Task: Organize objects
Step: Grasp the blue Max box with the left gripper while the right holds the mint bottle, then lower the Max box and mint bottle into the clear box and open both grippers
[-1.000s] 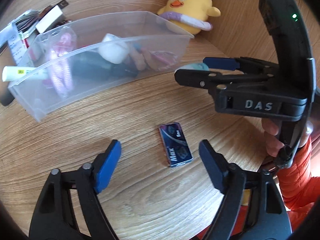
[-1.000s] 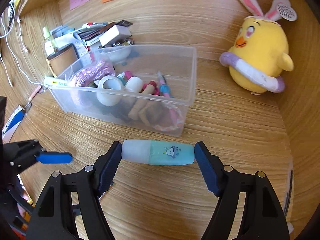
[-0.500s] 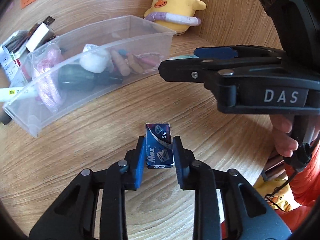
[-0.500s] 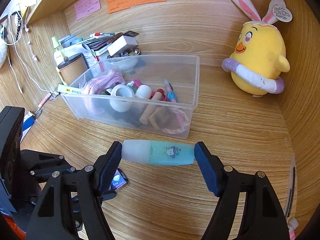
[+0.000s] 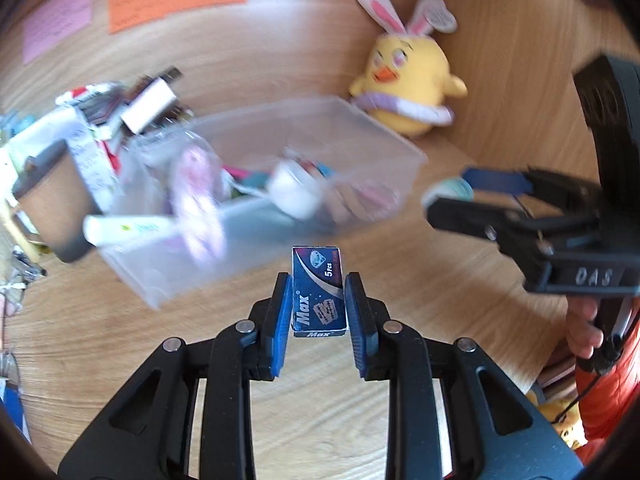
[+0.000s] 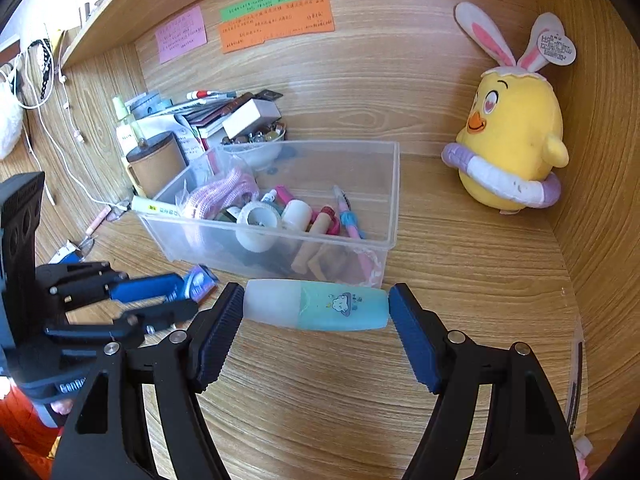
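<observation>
My left gripper (image 5: 318, 304) is shut on a small dark blue "Max" razor-blade box (image 5: 318, 292) and holds it above the desk, in front of the clear plastic bin (image 5: 400, 148). My right gripper (image 6: 316, 310) is shut on a teal and white bottle (image 6: 316, 308), held crosswise just in front of the bin's (image 6: 394, 184) near wall. The bin holds several small items: a pink cord, a tape roll, pens. The left gripper (image 6: 160, 292) with the blue box (image 6: 198, 280) shows at the left of the right wrist view. The right gripper (image 5: 480, 204) shows at the right of the left wrist view.
A yellow plush chick with bunny ears (image 6: 512, 140) sits in the back right corner. A brown cup (image 6: 154, 164), papers, boxes and a bowl of beads (image 6: 256, 140) crowd the back left. Sticky notes (image 6: 276, 24) hang on the wooden back wall. A white cable (image 6: 68, 152) trails at left.
My left gripper has closed on the Max box on the desk and lifted it toward the bin. My right gripper has kept its hold on the bottle and risen slightly.
</observation>
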A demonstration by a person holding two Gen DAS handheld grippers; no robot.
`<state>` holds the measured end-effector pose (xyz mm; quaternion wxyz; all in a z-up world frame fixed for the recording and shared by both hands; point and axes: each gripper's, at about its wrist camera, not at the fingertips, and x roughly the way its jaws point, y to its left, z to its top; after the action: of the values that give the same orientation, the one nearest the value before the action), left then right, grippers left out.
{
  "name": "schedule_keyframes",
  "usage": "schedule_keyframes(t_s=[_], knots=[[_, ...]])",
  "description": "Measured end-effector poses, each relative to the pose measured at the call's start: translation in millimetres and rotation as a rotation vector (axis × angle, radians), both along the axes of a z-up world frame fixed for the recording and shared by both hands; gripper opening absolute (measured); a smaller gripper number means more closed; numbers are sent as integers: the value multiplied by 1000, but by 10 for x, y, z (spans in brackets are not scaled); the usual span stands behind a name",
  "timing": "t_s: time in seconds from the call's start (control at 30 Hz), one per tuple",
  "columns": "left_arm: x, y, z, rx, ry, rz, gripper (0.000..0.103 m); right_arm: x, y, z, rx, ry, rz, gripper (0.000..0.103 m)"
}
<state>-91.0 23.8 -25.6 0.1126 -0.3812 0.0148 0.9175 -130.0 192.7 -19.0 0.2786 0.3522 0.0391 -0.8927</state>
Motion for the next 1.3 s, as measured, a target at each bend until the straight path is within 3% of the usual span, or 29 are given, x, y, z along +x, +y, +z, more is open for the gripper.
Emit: schedule_keyframes(t_s=[0.2,0.4,0.87,1.13,1.3], knots=[[-114,-227,262,56,63,42,26,-41,-36,157,-40,28,2,71],[-277,-294,388,53,88,66,26,-174,-157,289,-66,48,-2,71],[-712,-440,178,118,-14,94,26,-703,-530,44,-22,-51,13,71],[-707,-448,137,131,-16,99,27,-685,-625,7,27,-26,24,73],[-597,-435,202,111,6,87,36,-582,-585,104,32,12,30,81]])
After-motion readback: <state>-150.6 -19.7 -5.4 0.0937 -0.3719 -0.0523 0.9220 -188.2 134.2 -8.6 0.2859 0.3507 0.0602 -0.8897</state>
